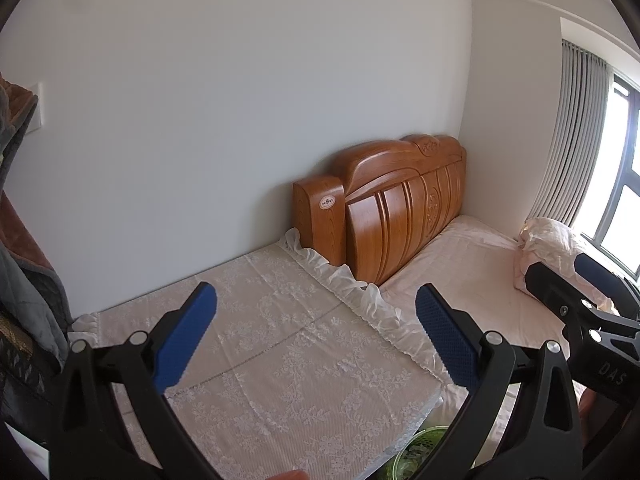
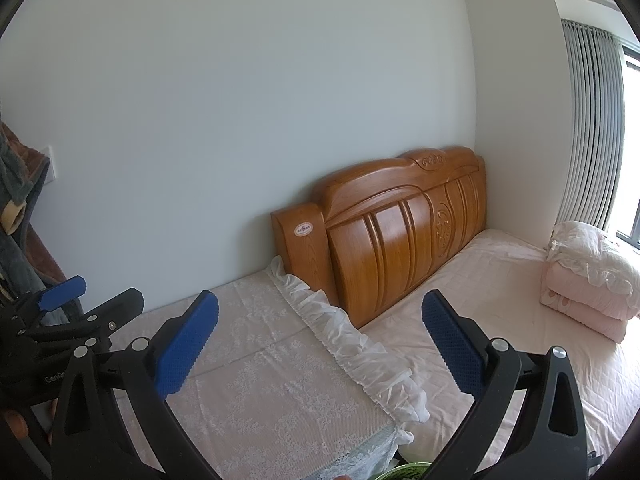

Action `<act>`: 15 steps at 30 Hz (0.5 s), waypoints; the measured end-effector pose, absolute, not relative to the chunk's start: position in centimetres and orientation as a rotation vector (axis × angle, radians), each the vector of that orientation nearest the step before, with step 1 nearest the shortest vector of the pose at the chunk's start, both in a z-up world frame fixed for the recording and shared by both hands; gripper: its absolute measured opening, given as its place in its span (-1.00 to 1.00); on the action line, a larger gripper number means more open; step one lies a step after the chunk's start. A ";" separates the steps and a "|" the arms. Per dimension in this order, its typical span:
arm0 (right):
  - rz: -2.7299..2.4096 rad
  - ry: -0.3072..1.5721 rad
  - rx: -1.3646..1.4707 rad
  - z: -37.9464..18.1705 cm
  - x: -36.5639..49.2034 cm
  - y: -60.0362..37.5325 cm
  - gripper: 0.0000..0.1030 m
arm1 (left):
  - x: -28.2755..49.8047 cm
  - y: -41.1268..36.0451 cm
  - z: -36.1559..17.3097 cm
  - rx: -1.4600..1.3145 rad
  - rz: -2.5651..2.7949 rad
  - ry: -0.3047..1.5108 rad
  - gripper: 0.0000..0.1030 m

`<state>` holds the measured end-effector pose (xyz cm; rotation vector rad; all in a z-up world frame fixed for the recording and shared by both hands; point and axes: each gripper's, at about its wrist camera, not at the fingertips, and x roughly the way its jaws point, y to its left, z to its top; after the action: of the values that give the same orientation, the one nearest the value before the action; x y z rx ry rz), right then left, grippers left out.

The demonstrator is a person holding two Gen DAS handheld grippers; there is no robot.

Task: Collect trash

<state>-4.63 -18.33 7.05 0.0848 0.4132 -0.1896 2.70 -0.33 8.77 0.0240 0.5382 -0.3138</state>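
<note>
My left gripper [image 1: 316, 334] is open and empty, held above a table covered with a white lace cloth [image 1: 280, 356]. My right gripper [image 2: 320, 342] is open and empty too, above the same cloth [image 2: 280, 392] near its ruffled edge. No loose trash shows on the cloth or the bed. A green basket [image 1: 416, 452] peeks in at the bottom edge, partly hidden by the fingers; its rim also shows in the right wrist view [image 2: 404, 472]. The right gripper's body appears at the right of the left wrist view [image 1: 580, 312], the left gripper's at the left of the right wrist view [image 2: 60, 320].
A carved wooden headboard [image 1: 404, 208] stands against the white wall. A bed with a pink sheet [image 1: 472, 272] lies to the right, with a folded pink quilt [image 2: 588, 280] near the window and grey blinds [image 2: 592, 120]. Hanging clothes [image 1: 24, 264] are at the left.
</note>
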 end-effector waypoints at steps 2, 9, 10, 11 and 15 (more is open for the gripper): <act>-0.189 0.413 0.085 7.1 -4.5 -18.3 0.96 | 2.6 -0.3 8.8 0.025 -0.315 0.538 0.85; -0.188 0.416 0.085 7.0 -4.7 -18.4 0.96 | 2.6 -0.4 8.7 0.029 -0.312 0.532 0.85; -0.189 0.417 0.085 7.0 -4.8 -18.4 0.96 | 2.6 -0.4 8.6 0.029 -0.313 0.531 0.85; -0.187 0.419 0.085 7.0 -4.8 -18.4 0.96 | 2.7 -0.4 8.5 0.027 -0.315 0.532 0.85; -0.188 0.430 0.088 6.6 -4.5 -18.7 0.96 | 3.1 -0.4 8.1 0.016 -0.342 0.552 0.85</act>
<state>-4.52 -18.75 6.64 0.0883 0.4300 -0.1877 3.09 -0.40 8.08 0.0164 0.5517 -0.3417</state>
